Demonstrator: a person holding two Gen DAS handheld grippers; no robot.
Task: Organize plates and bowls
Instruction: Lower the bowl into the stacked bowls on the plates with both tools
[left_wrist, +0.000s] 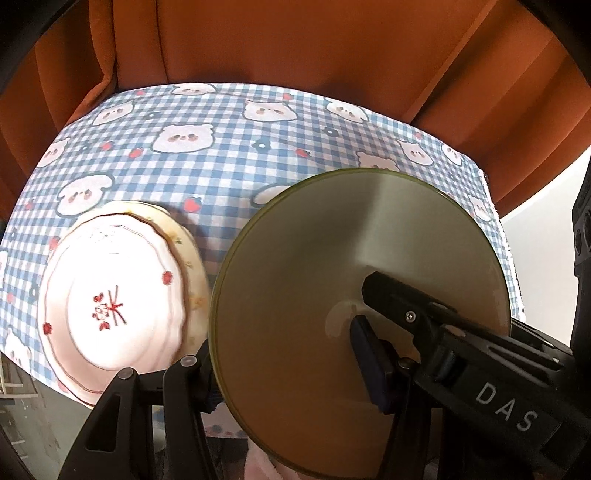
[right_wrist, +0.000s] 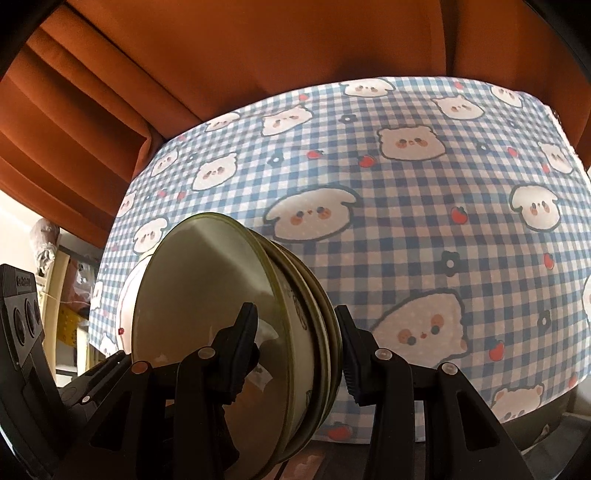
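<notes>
Both my tongs clamp the same green bowls.

Left wrist view: my left gripper (left_wrist: 284, 373) is clenched on the rim of the green bowl (left_wrist: 332, 280), which fills the 4 o'clock part. The right gripper (left_wrist: 373, 328) reaches into it from 4 o'clock. A pink plate (left_wrist: 110, 306) sits at 8 o'clock on the checked tablecloth (left_wrist: 229, 155).
Right wrist view: my right gripper (right_wrist: 295, 354) grips the stacked green bowls (right_wrist: 207, 317) at 7 o'clock, tilted on edge above the tablecloth (right_wrist: 406, 206).

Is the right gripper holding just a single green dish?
No, the right gripper is clamped on a stack of green dishes, with several separate olive rims showing side by side between its fingers.
</notes>
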